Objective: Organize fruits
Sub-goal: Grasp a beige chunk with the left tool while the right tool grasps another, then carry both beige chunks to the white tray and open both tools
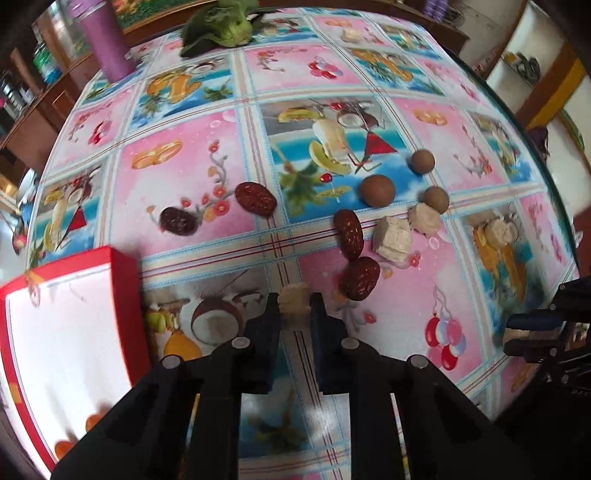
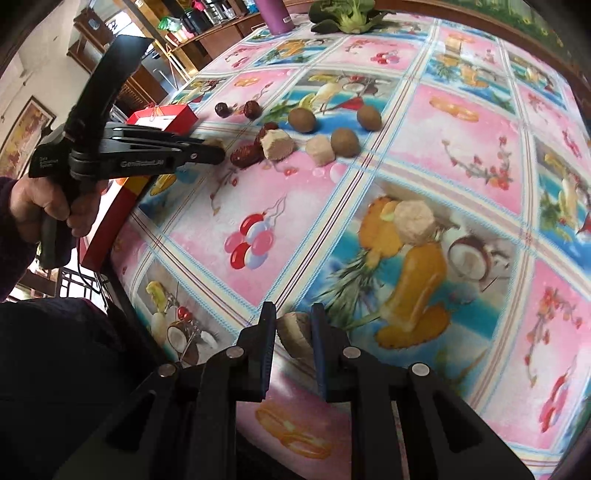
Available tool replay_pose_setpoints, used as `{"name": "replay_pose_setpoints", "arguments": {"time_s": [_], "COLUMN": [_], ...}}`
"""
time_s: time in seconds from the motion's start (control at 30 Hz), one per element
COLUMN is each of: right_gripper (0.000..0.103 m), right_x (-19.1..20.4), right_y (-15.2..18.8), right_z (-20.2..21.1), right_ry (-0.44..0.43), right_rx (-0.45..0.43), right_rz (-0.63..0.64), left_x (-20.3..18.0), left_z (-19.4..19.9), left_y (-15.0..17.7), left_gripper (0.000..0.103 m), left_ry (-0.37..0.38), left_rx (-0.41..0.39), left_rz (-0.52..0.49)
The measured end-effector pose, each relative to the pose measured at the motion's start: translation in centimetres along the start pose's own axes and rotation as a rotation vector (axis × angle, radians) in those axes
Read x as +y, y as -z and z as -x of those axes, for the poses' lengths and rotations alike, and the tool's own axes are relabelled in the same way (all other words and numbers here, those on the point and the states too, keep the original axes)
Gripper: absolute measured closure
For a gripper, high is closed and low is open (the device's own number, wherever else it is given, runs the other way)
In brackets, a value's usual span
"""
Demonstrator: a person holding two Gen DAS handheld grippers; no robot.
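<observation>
Clamped between my left gripper's [image 1: 294,309] black jaws is a pale beige fruit chunk [image 1: 293,300], held just above the glossy fruit-print tablecloth [image 1: 184,177]; its long axis runs up and down between the pads, top end pointing away from me. My right gripper [image 2: 293,325] is likewise closed on a second pale chunk [image 2: 295,334], a flattish wedge tilted with its long side slanting down to the right.

Just ahead and right of my left jaws lie two wrinkled dark red dates [image 1: 360,277], one behind the other; the farther one lies lengthwise away from me. Beside them sit two more beige chunks [image 1: 392,239], then three round brown fruits [image 1: 377,189] in a loose triangle. Two further dates [image 1: 255,198] lie apart to the left, the nearer-centre one slanting down to the right. One more pale chunk [image 2: 413,218] rests alone on a pineapple picture, nearer my right gripper.

At my left stands a red-rimmed white box [image 1: 70,321]. Far across the table are a purple tumbler [image 1: 107,40] and a leafy green vegetable [image 1: 221,24].
</observation>
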State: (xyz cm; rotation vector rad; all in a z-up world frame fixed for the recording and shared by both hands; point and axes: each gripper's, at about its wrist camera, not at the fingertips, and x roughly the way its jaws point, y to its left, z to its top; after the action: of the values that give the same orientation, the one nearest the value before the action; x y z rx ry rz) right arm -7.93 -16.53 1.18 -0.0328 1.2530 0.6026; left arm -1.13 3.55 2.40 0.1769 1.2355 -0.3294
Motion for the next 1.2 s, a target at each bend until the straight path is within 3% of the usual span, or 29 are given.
{"name": "replay_pose_setpoints", "arguments": {"time_s": [0.13, 0.33, 0.53, 0.7, 0.87, 1.03, 1.13, 1.2], "right_gripper": [0.086, 0.086, 0.086, 0.086, 0.086, 0.086, 0.086, 0.086], "right_x": [0.3, 2.5, 7.6, 14.5, 22.4, 28.7, 29.2, 28.2], "right_y": [-1.9, -7.2, -15.0, -21.4, -26.4, -31.0, -32.0, -30.9], "right_z": [0.9, 3.0, 5.8, 7.9, 8.5, 8.9, 6.8, 3.4], "right_ry": [0.005, 0.006, -0.086, -0.277, -0.372, -0.388, -0.375, -0.343], "right_rx": [-0.025, -0.105, -0.192, -0.243, -0.229, -0.215, -0.212, -0.198], "right_rz": [0.020, 0.060, 0.087, 0.096, 0.138, 0.212, 0.192, 0.151], "left_x": [1.0, 4.2, 9.2, 13.4, 16.4, 18.8, 20.1, 20.9], "left_z": [4.1, 12.3, 19.1, 25.1, 30.6, 35.0, 34.8, 32.7], "left_y": [1.1, 4.4, 8.1, 10.4, 10.4, 8.8, 8.1, 8.0], "left_gripper": [0.086, 0.086, 0.086, 0.086, 0.086, 0.086, 0.086, 0.086], "left_ry": [0.015, -0.060, -0.168, -0.276, -0.342, -0.412, -0.399, -0.371], "left_rx": [-0.078, -0.197, -0.250, -0.317, -0.390, -0.412, -0.434, -0.436], "left_rz": [0.107, 0.238, 0.369, 0.448, 0.452, 0.356, 0.344, 0.374]}}
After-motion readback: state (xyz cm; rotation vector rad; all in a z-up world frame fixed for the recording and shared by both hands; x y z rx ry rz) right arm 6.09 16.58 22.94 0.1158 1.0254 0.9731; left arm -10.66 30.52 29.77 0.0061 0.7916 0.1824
